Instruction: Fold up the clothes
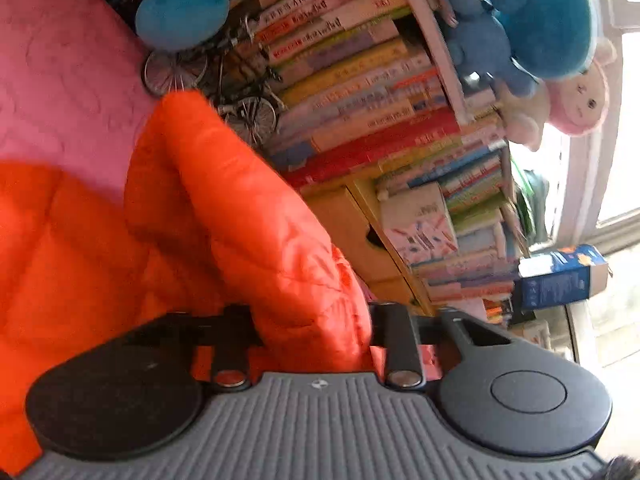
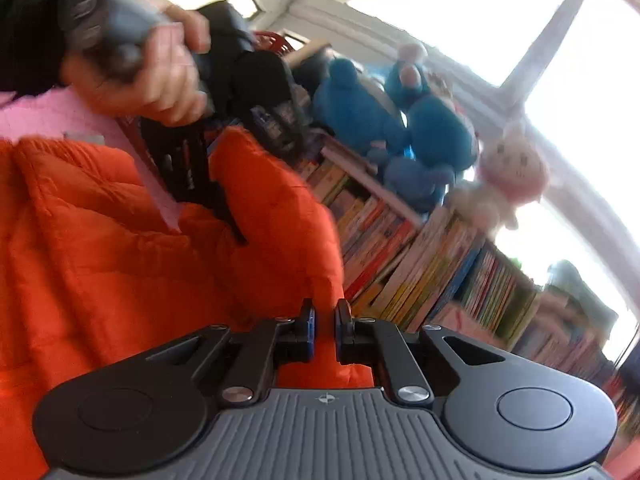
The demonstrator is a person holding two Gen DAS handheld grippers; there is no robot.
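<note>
An orange puffer jacket [image 1: 120,248] lies on a pink cover [image 1: 60,80], with one edge lifted. My left gripper [image 1: 316,320] is shut on a thick fold of the jacket; its fingertips are hidden by the fabric. In the right wrist view the jacket [image 2: 100,240] fills the left side. My right gripper [image 2: 325,320] is shut on the jacket's lifted edge, its blue pads pinching the fabric. The left gripper [image 2: 240,236] and the hand holding it show at upper left of that view, clamped on the same raised fold.
A shelf packed with books [image 1: 380,100] runs along the bed's edge. A miniature bicycle [image 1: 224,80], a blue box [image 1: 560,276] and blue and pink plush toys [image 2: 432,128] stand on and beside it. Bright windows [image 2: 480,12] lie behind.
</note>
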